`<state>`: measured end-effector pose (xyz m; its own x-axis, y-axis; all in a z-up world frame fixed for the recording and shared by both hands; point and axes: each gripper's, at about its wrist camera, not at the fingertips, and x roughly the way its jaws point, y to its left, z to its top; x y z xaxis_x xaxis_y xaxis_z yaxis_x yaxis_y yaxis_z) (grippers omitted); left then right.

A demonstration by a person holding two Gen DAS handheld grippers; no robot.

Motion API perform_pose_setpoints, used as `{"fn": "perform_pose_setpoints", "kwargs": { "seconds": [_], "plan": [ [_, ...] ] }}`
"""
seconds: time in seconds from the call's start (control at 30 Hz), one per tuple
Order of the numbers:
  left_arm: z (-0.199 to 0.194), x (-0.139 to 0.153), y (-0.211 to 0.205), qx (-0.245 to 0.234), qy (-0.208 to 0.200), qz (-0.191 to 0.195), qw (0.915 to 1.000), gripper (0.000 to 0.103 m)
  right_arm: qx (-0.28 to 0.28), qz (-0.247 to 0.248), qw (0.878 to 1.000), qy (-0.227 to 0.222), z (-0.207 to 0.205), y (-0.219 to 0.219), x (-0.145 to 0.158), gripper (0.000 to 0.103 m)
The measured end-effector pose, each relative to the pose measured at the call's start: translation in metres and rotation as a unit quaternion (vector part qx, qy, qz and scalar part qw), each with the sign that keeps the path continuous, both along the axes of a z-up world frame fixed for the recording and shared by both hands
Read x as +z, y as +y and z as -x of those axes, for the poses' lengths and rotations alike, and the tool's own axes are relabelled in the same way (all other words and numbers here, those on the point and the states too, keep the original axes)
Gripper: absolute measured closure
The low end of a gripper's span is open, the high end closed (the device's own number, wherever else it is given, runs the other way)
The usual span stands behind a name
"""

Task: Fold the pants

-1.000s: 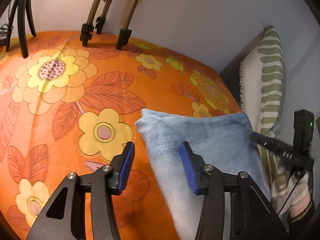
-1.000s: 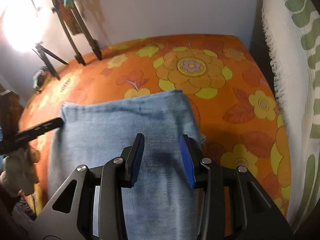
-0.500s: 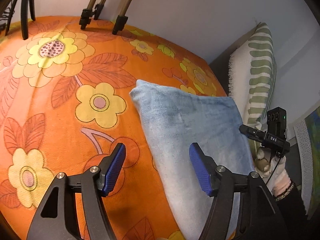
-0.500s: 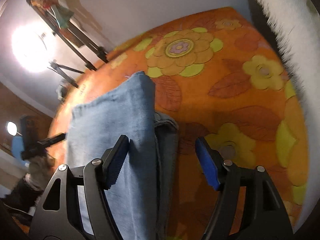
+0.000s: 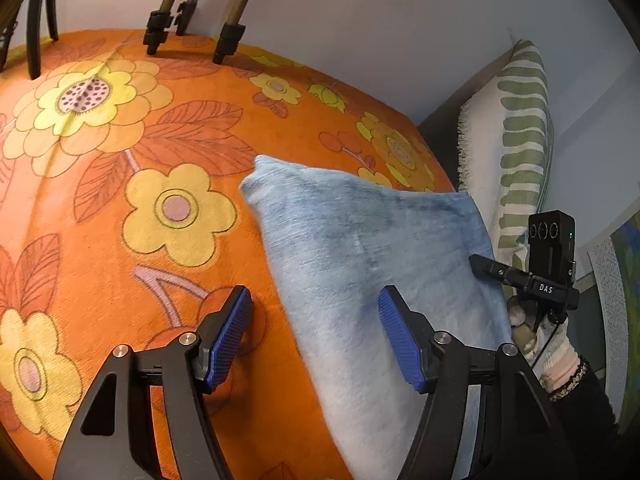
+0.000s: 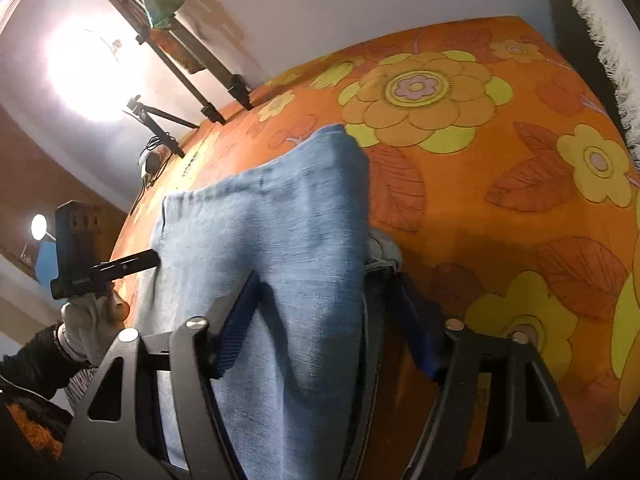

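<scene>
The right gripper (image 6: 324, 320) straddles the near right edge of the pants (image 6: 280, 248), its jaws closing with denim between them, though I cannot tell if the blue ribbed pads press it yet. The left gripper (image 5: 316, 336) hangs wide over the pants' left edge, nothing gripped. The pants lie already folded into a soft rectangle on the orange flowered bedspread (image 5: 120, 280), so I judge this the start of another fold: next both grippers need a firm pinch on the near edge, all layers caught, before lifting it towards the far hem. The denim is pale, faded, limp; the bedspread fuzzy. Beyond stand black-tipped tripod legs (image 5: 224, 44) and a fringed, green-striped pillow (image 5: 516, 140)
</scene>
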<state>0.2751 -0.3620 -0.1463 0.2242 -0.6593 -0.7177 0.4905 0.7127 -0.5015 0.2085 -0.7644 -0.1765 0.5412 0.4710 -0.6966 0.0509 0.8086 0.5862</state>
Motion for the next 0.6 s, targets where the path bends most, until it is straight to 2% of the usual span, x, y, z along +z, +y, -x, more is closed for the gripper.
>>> {"fn": "perform_pose_setpoints", "kwargs": {
  "seconds": [0.07, 0.13, 0.27, 0.3, 0.37, 0.5, 0.6],
  "plan": [
    [0.001, 0.0, -0.004, -0.001, -0.007, 0.0, 1.0, 0.037, -0.005, -0.011, 1.0, 0.004, 0.0, 0.003, -0.002, 0.05],
    [0.001, -0.001, -0.008, 0.002, -0.012, -0.001, 0.9999, 0.037, -0.006, -0.006, 1.0, 0.01, -0.001, 0.009, -0.002, 0.063],
    [-0.001, -0.002, -0.016, 0.006, -0.007, 0.013, 0.9999, 0.04, -0.02, 0.006, 1.0, 0.018, -0.001, 0.02, 0.002, 0.074],
    [-0.001, -0.003, -0.018, 0.006, -0.005, 0.014, 0.9999, 0.053, -0.021, 0.009, 1.0, 0.02, -0.001, 0.022, 0.003, 0.076],
    [0.0, -0.003, -0.023, 0.016, -0.014, 0.01, 0.9997, 0.06, -0.024, 0.018, 0.999, 0.021, 0.0, 0.026, 0.006, 0.079],
    [0.004, 0.0, -0.025, 0.019, -0.028, 0.011, 0.9994, 0.081, -0.028, 0.041, 0.999, 0.019, 0.002, 0.032, 0.013, 0.084],
    [0.006, 0.005, -0.024, 0.018, -0.031, 0.016, 0.9992, 0.088, -0.034, 0.052, 0.998, 0.01, 0.007, 0.035, 0.02, 0.086]
  ]
}}
